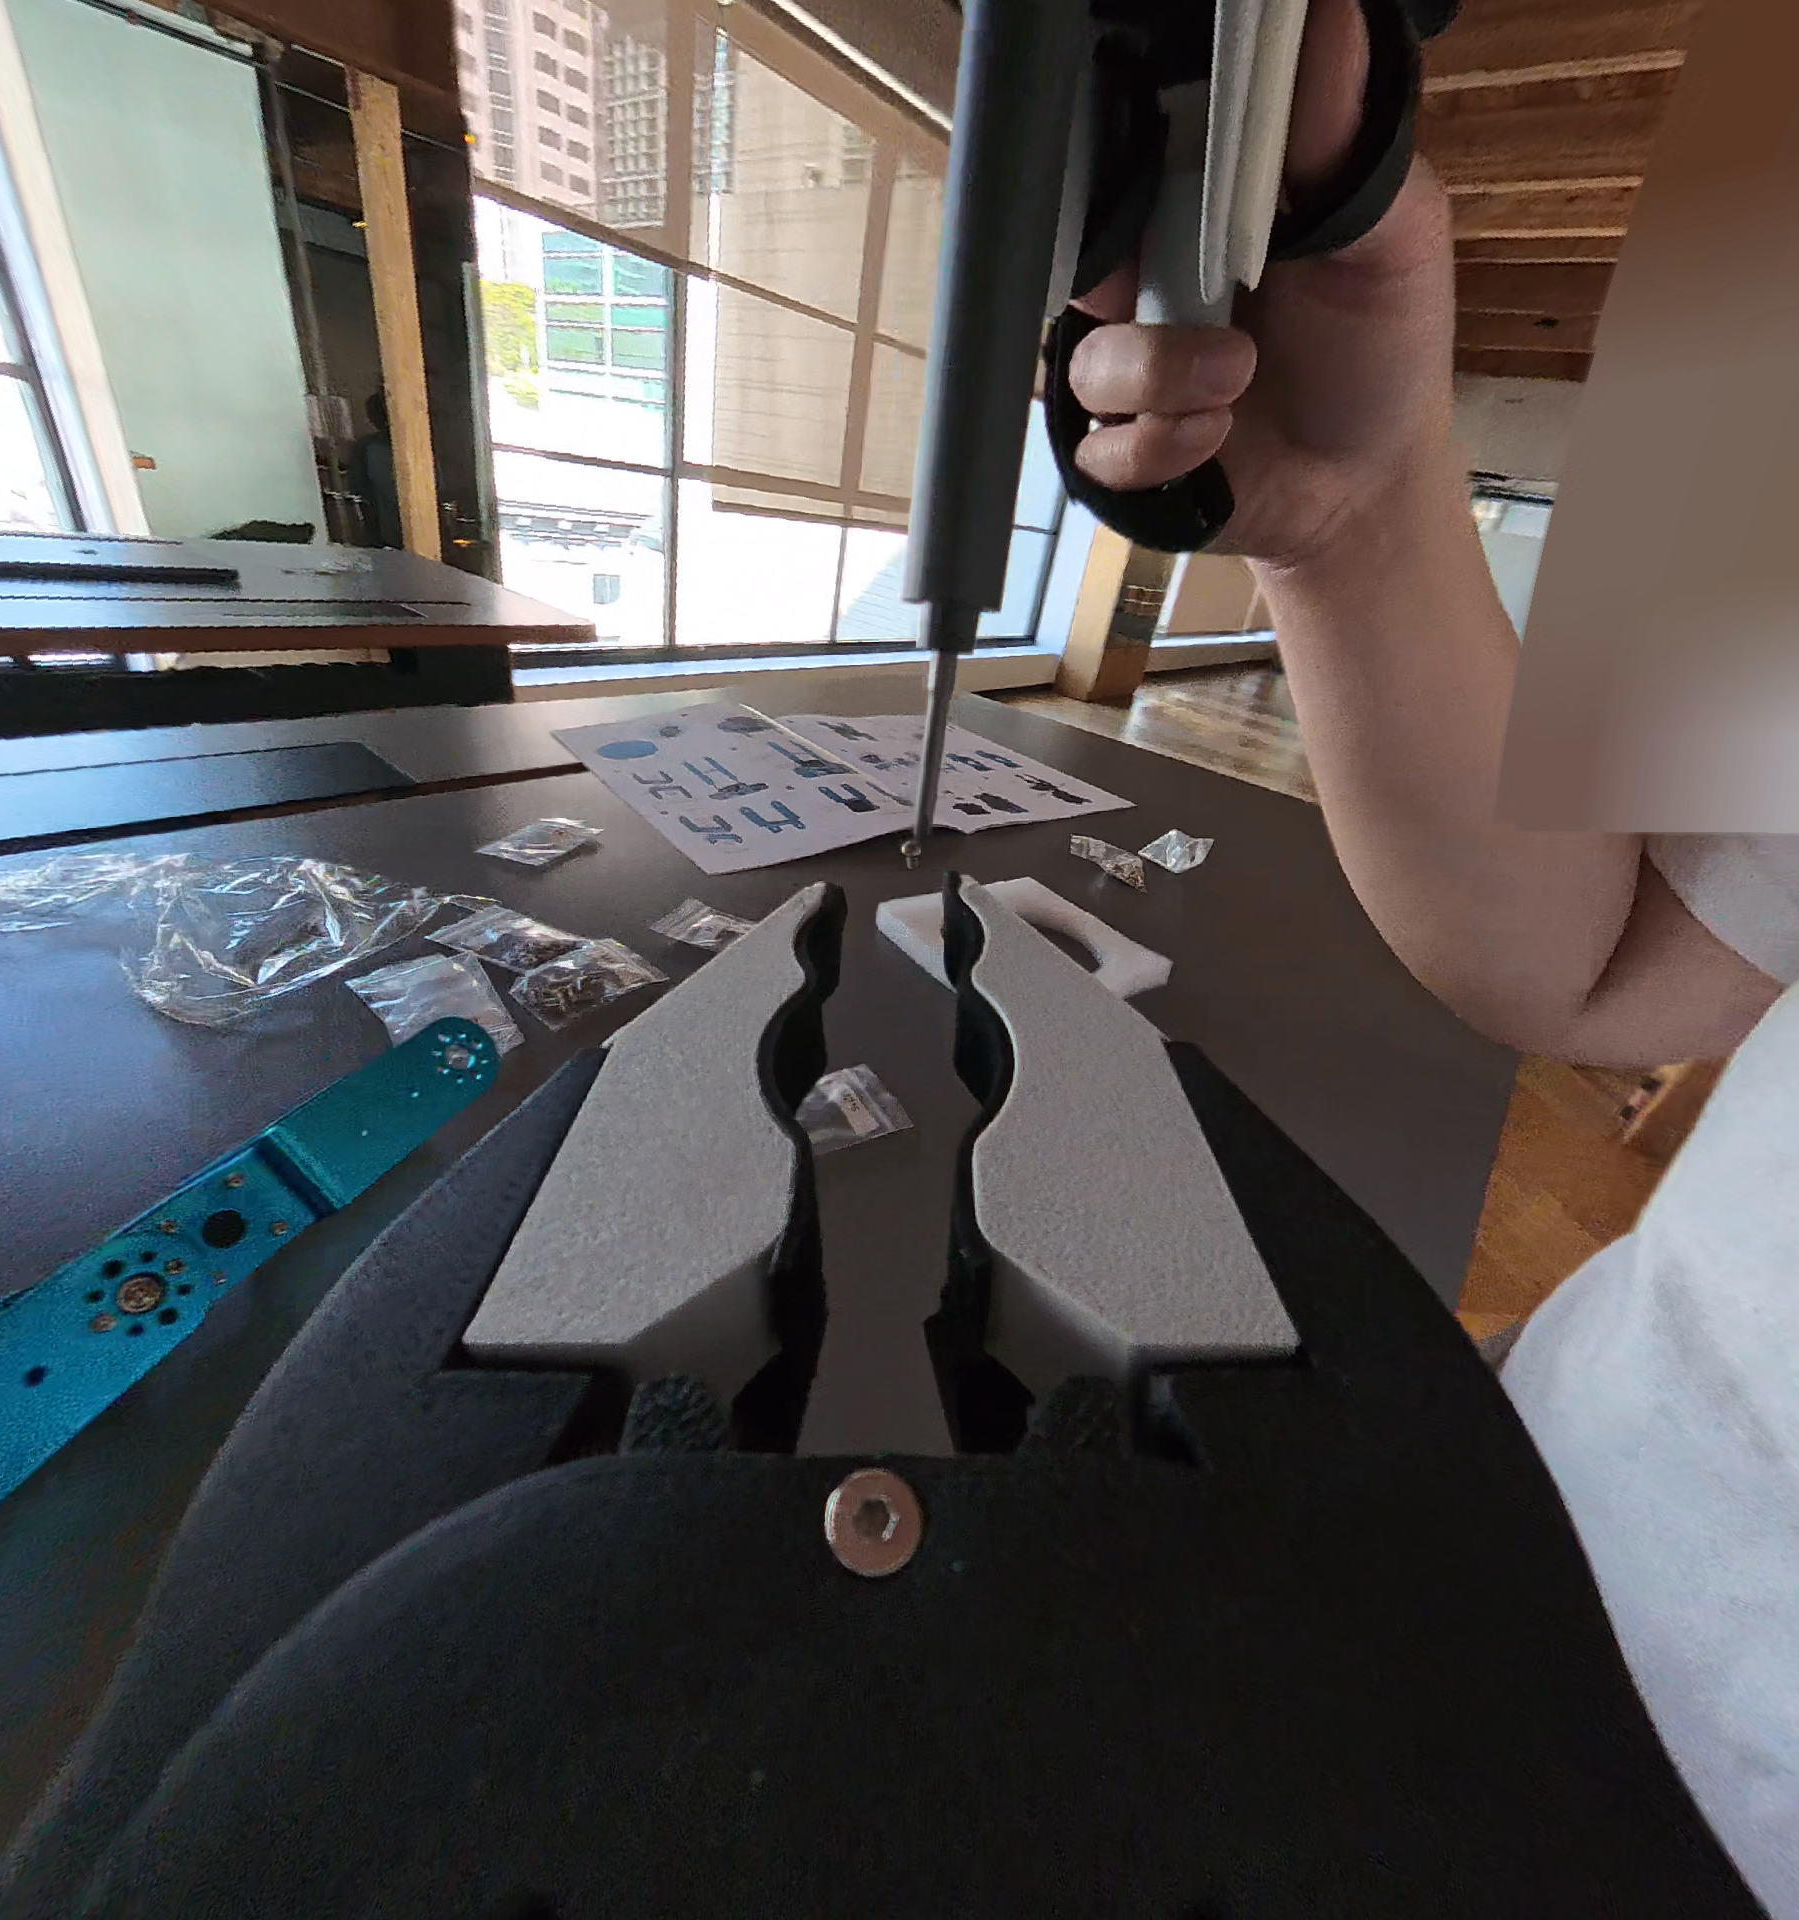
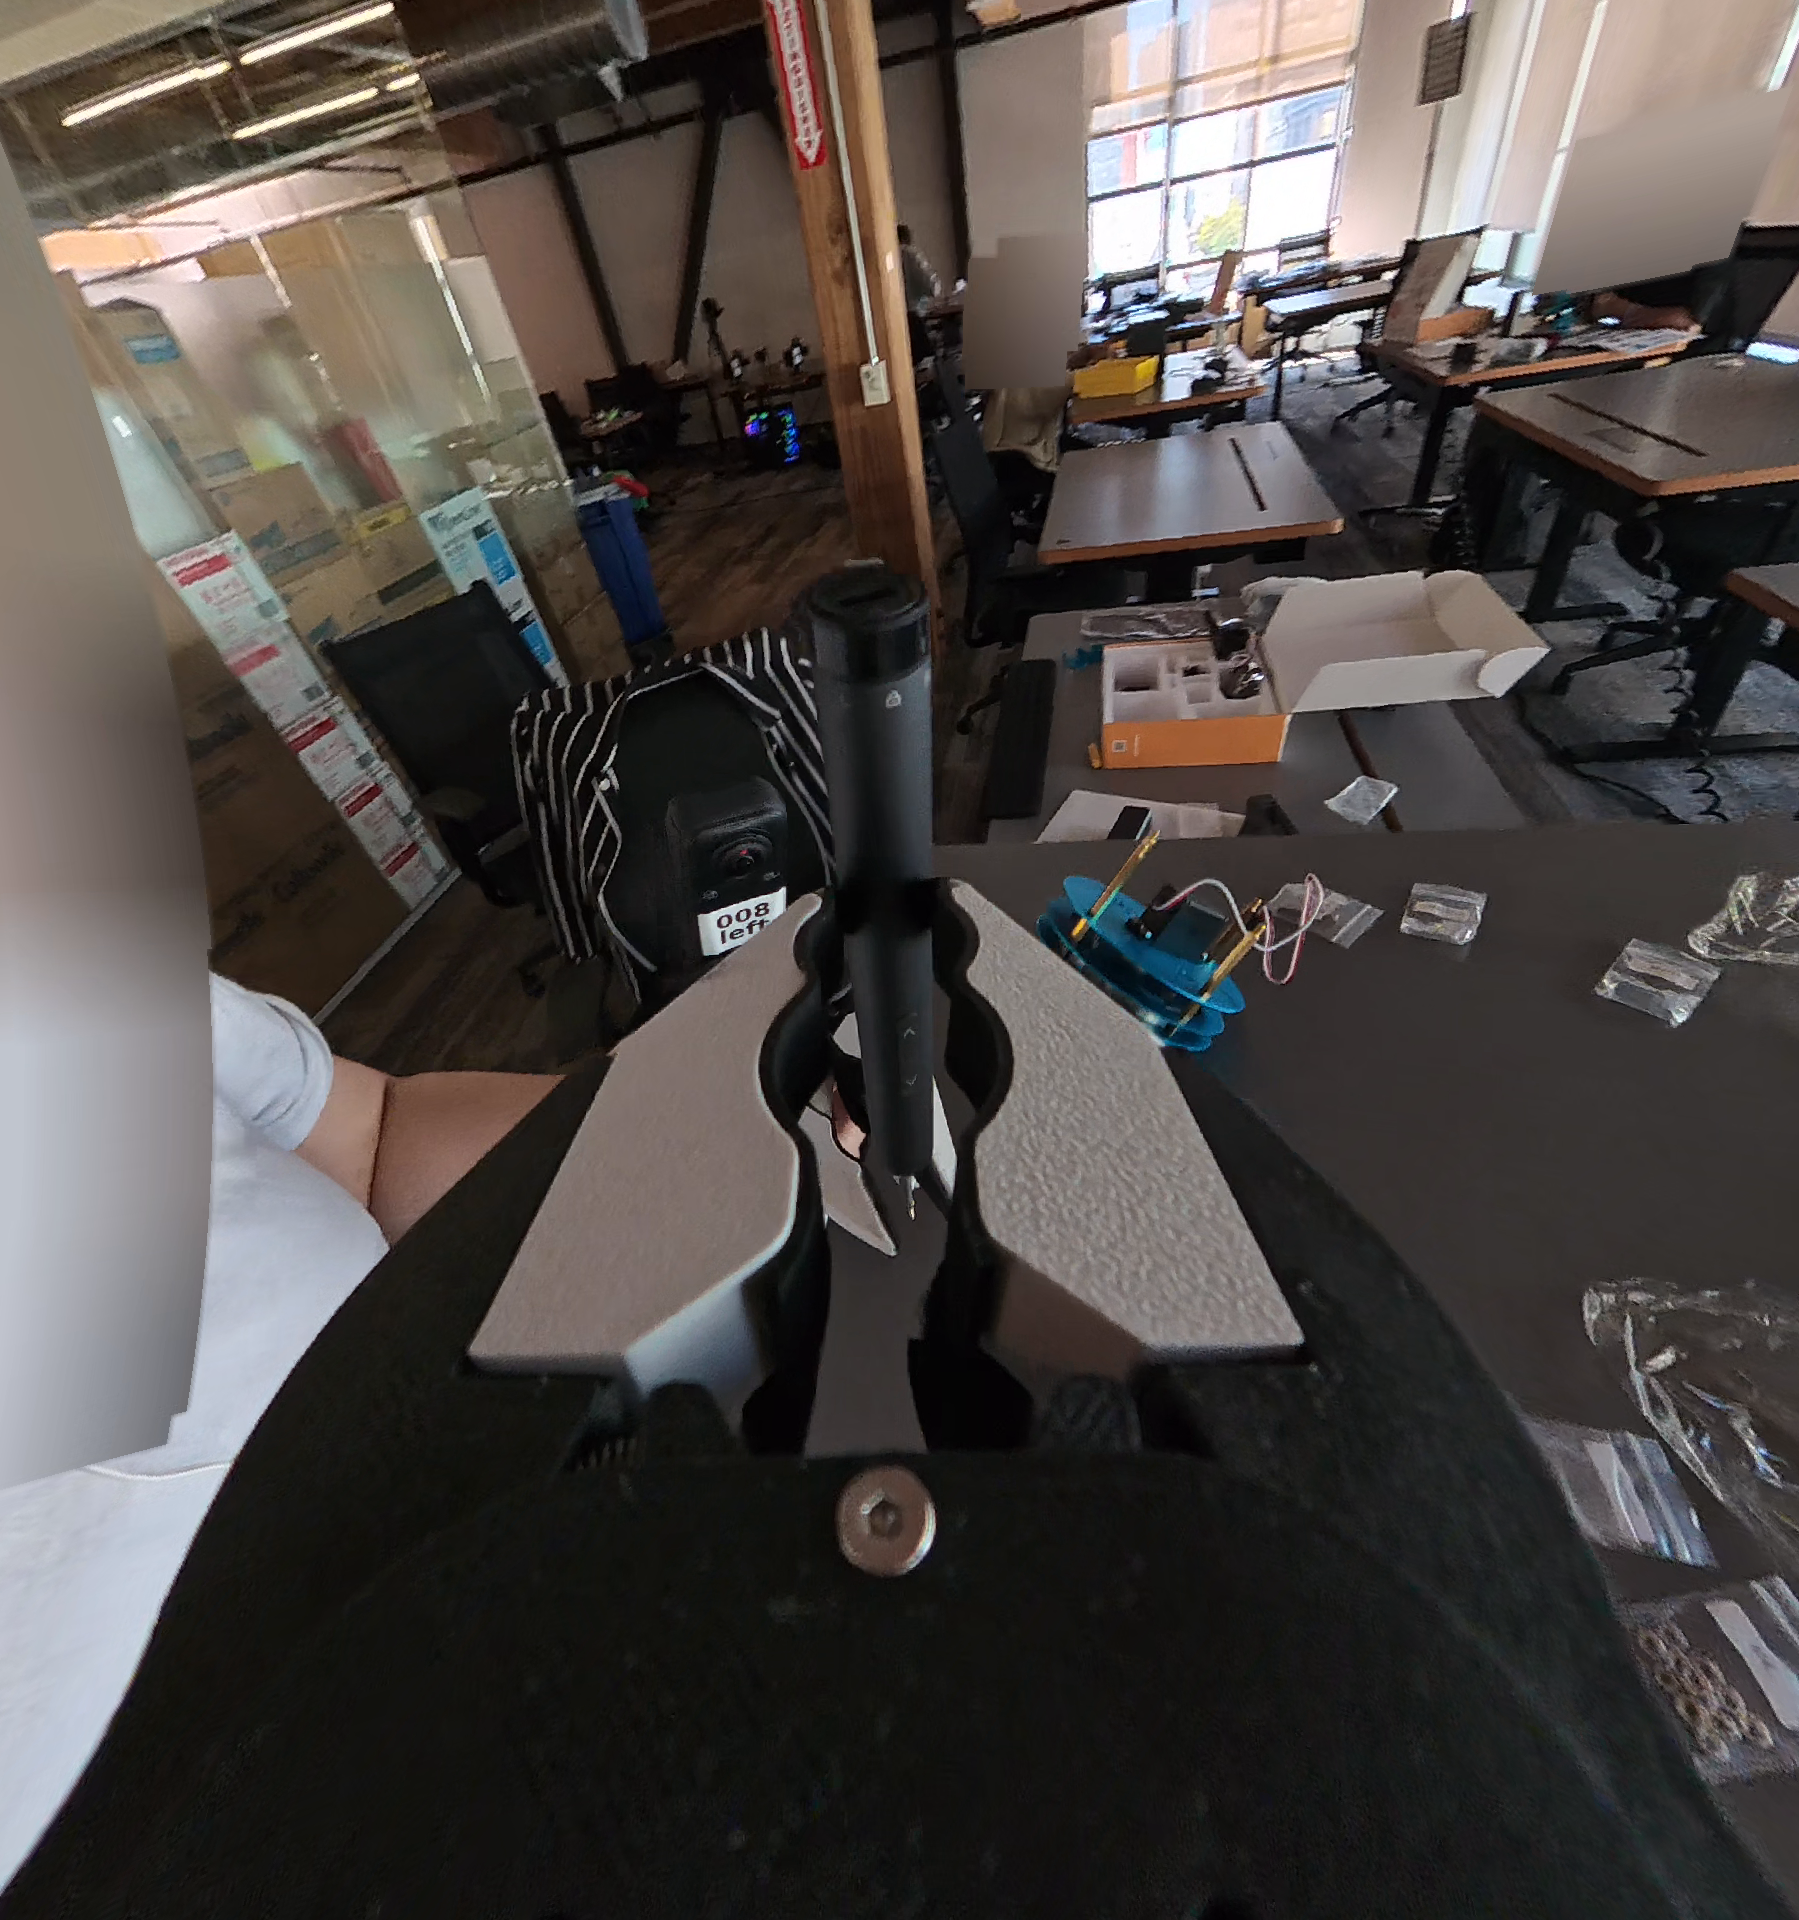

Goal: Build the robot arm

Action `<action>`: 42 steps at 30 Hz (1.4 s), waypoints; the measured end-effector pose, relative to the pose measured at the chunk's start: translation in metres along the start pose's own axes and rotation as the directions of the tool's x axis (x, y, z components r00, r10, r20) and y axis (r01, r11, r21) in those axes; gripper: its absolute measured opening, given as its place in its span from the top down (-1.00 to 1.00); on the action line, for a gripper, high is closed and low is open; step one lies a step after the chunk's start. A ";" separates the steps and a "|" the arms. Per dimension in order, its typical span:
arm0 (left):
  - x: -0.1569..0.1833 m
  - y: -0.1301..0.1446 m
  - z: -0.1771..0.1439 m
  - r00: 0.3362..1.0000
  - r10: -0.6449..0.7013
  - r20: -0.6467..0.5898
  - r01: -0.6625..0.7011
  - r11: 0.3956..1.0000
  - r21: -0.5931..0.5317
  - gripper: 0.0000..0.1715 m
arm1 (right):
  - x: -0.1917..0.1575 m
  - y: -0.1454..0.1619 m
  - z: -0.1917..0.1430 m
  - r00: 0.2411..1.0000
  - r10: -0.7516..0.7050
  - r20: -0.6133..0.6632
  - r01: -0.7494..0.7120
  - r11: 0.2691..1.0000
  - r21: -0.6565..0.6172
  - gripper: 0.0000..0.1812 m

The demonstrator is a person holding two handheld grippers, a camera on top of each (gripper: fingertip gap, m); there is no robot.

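The right gripper (image 2: 890,904) has its fingers (image 2: 1071,1122) pinching a slim dark electric screwdriver (image 2: 879,831) at mid-body, held roughly upright. In the left wrist view the same screwdriver (image 1: 968,416) comes down from above, and its thin bit ends at a small screw (image 1: 911,854) that stands just above the dark worktop (image 1: 1290,987), at the near edge of the printed instruction sheet (image 1: 833,779).

The left gripper (image 1: 890,904) has its fingers (image 1: 666,1143) slightly spread and holds nothing. They hover low over the worktop, their tips just short of the screw, with a white foam block (image 1: 1061,935) beside the right tip and a small clear bag (image 1: 853,1107) lying under the gap.

The screw probably clings to the bit by magnetism alone, so a jolt or a brush against the foam block could knock it off, and it would be hard to find among the clear parts bags (image 1: 521,956) and crumpled plastic wrap (image 1: 230,925) left of the screw. The smooth round screwdriver could also twist or slide in the pinch if pressed sideways. The blue metal bracket (image 1: 199,1226) lies farther left, nearer the camera.
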State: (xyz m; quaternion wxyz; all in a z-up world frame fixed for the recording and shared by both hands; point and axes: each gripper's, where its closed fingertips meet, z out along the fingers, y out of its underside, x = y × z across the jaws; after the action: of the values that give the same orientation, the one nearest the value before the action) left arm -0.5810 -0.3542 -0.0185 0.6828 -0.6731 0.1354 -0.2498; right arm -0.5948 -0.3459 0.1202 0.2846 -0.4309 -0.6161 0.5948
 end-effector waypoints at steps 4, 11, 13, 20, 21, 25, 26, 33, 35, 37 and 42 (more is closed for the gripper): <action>-0.018 -0.006 -0.025 0.991 -0.015 -0.133 0.013 1.000 -0.020 0.81 | 0.009 -0.002 0.030 0.998 0.016 -0.069 -0.015 1.000 0.018 0.83; -0.043 -0.004 -0.039 0.978 -0.032 -0.208 0.026 0.999 -0.031 0.98 | 0.024 -0.003 0.055 0.988 0.048 -0.149 -0.044 0.999 0.030 0.83; -0.046 -0.007 -0.039 0.976 -0.025 -0.215 0.024 1.000 -0.007 1.00 | 0.028 -0.003 0.057 0.986 0.048 -0.163 -0.046 0.999 0.019 0.83; -0.049 -0.005 -0.037 0.976 -0.030 -0.218 0.028 1.000 -0.012 1.00 | 0.033 -0.010 0.055 0.987 0.043 -0.155 -0.041 0.999 0.022 0.83; -0.048 -0.005 -0.036 0.975 -0.030 -0.218 0.028 1.000 -0.009 1.00 | 0.033 -0.011 0.054 0.988 0.039 -0.153 -0.036 0.999 0.019 0.83; -0.050 -0.005 -0.029 0.980 -0.043 -0.196 0.043 0.999 -0.003 1.00 | 0.032 -0.016 0.051 0.991 0.031 -0.132 -0.029 0.999 0.014 0.83; -0.052 -0.004 -0.028 0.982 -0.041 -0.182 0.042 0.999 -0.001 0.94 | 0.032 -0.016 0.051 0.992 0.031 -0.125 -0.030 0.999 0.012 0.83; -0.052 -0.016 -0.031 0.985 0.144 -0.091 -0.143 0.990 0.008 0.79 | 0.033 -0.016 0.050 0.995 0.019 -0.096 -0.021 1.000 -0.013 0.82; -0.052 -0.017 -0.033 0.970 0.228 -0.080 -0.231 0.972 -0.036 0.81 | 0.032 -0.015 0.051 0.996 0.020 -0.085 -0.022 1.000 -0.018 0.83; -0.047 -0.013 -0.034 0.943 0.313 -0.115 -0.324 0.940 -0.102 0.82 | 0.031 -0.014 0.052 0.997 0.019 -0.077 -0.021 0.999 -0.025 0.83; -0.040 -0.018 -0.041 0.873 0.428 -0.234 -0.472 0.862 -0.186 0.83 | 0.020 -0.013 0.055 0.999 0.027 -0.040 -0.029 0.999 -0.037 0.83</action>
State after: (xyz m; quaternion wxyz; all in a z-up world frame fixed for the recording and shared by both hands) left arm -0.6389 -0.3676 -0.0094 0.6213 -0.6730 0.3809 -0.1265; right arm -0.6539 -0.3543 0.1226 0.2802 -0.4562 -0.6152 0.5786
